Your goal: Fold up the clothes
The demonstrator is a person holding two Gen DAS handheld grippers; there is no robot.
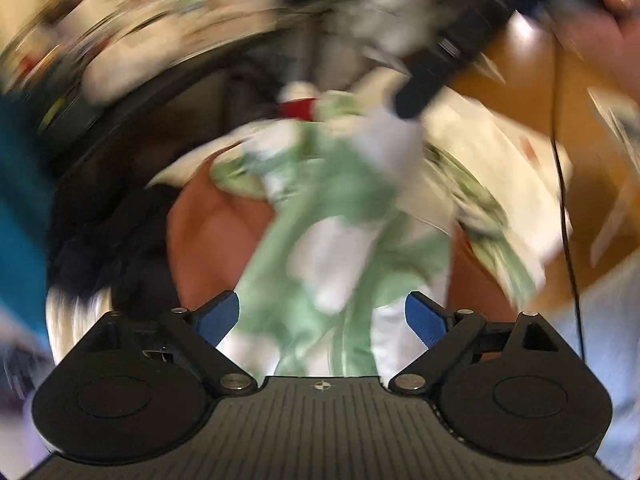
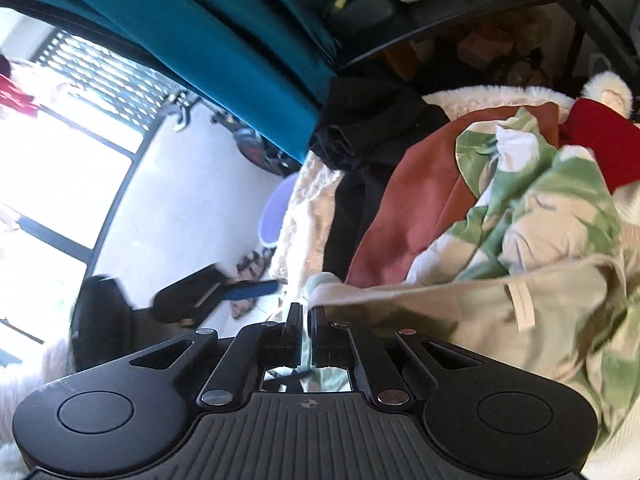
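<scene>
A green and white patterned garment [image 1: 340,216] hangs crumpled in front of my left gripper [image 1: 322,316], which is open with the cloth between and beyond its blue pads; this view is blurred. My right gripper [image 1: 416,96] shows above in the left wrist view, pinching the top of the garment. In the right wrist view my right gripper [image 2: 306,312] is shut on the garment's pale edge [image 2: 332,286], and the garment [image 2: 552,216] spreads right over a pile. The left gripper [image 2: 224,288] shows blurred at lower left.
A rust-red cloth [image 2: 412,200], a black garment [image 2: 360,140] and a red item [image 2: 604,148] lie on a fluffy cream blanket [image 2: 304,208]. A teal curtain [image 2: 224,48] hangs at left, by a bright window [image 2: 60,168]. A wooden surface [image 1: 540,80] lies to the right.
</scene>
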